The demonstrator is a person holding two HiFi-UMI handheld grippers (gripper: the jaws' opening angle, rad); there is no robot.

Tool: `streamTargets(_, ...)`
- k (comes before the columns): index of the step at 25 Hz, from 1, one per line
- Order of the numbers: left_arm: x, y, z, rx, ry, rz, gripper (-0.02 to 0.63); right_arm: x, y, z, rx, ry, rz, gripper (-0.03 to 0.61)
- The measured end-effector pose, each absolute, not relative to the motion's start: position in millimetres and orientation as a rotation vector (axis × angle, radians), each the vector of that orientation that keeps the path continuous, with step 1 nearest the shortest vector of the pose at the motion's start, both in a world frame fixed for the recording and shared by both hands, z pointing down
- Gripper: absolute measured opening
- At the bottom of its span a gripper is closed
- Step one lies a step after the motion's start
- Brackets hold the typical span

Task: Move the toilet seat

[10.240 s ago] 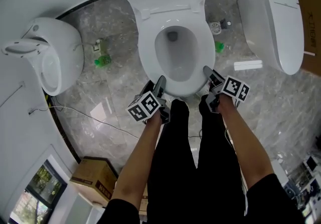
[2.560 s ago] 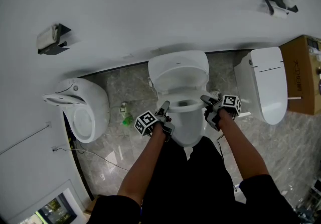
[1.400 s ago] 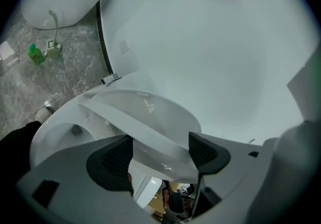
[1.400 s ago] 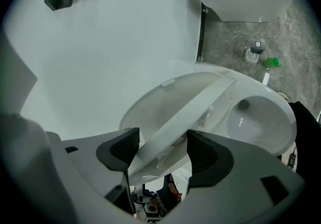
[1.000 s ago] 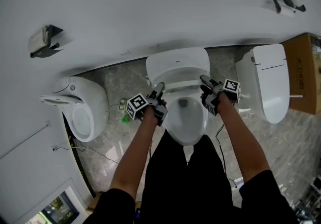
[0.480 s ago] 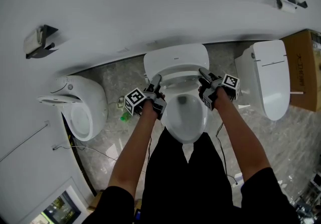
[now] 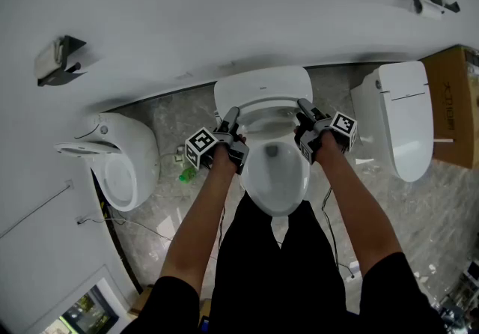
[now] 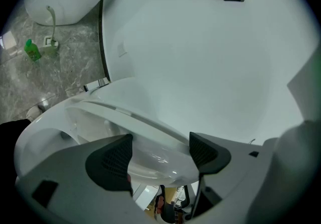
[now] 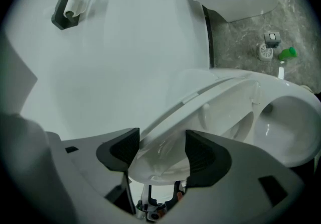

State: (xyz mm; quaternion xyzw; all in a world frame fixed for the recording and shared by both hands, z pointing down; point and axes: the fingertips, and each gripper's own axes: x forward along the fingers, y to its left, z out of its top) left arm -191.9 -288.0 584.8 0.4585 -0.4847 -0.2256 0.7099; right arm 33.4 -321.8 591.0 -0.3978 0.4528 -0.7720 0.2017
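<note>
White plastic toilet seat (image 7: 266,110), tilted up towards the far lid (image 7: 262,85), edges running left-right between the arms; left gripper (image 7: 231,119) clamped on its left rim, right gripper (image 7: 305,111) on its right rim, equally near.

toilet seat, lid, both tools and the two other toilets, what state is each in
toilet seat: raised near upright, held on both sides
lid: up, behind the seat
left tool: shut on the seat's left edge
right tool: shut on the seat's right edge
left toilet: lid up, inside showing
right toilet: lid down
</note>
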Motion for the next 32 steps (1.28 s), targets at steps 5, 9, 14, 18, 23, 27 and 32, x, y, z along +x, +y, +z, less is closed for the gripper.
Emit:
streamTargets(5,-193.0,-289.1,583.1,1.047,-1.070,-0.518,0.348,36.5,-321.1,571.4,-1.160,1.431,-2.117,0.273)
streamTargets(9,-193.4,-287.4,571.3,1.140,-1.098,-0.504,0.348,42.9,-313.7,562.2,-1.147,1.460,-2.106,0.273)
streamTargets(14,-184.3,-280.8,537.6,1.258,-1.113,-0.500,0.348,45.5,-293.3,540.2,-1.184,1.610,-2.081,0.273)
streamTargets(18,-171.5,-269.3,504.6,1.434,-1.159,-0.381,0.348,43.2,-276.0,515.0,-1.245,1.795,-2.026,0.273)
streamTargets(23,-168.0,-246.9,441.5,1.624,-1.317,-0.270,0.345,37.5,-260.3,464.3,-1.248,2.028,-1.907,0.273)
streamTargets(27,-153.6,-224.1,373.1,1.758,-1.322,-0.271,0.340,37.5,-238.6,416.7,-1.229,2.110,-1.849,0.273)
streamTargets(32,-132.3,-187.0,325.4,1.858,-1.281,-0.122,0.225,36.2,-212.2,363.0,-1.230,2.346,-1.666,0.271)
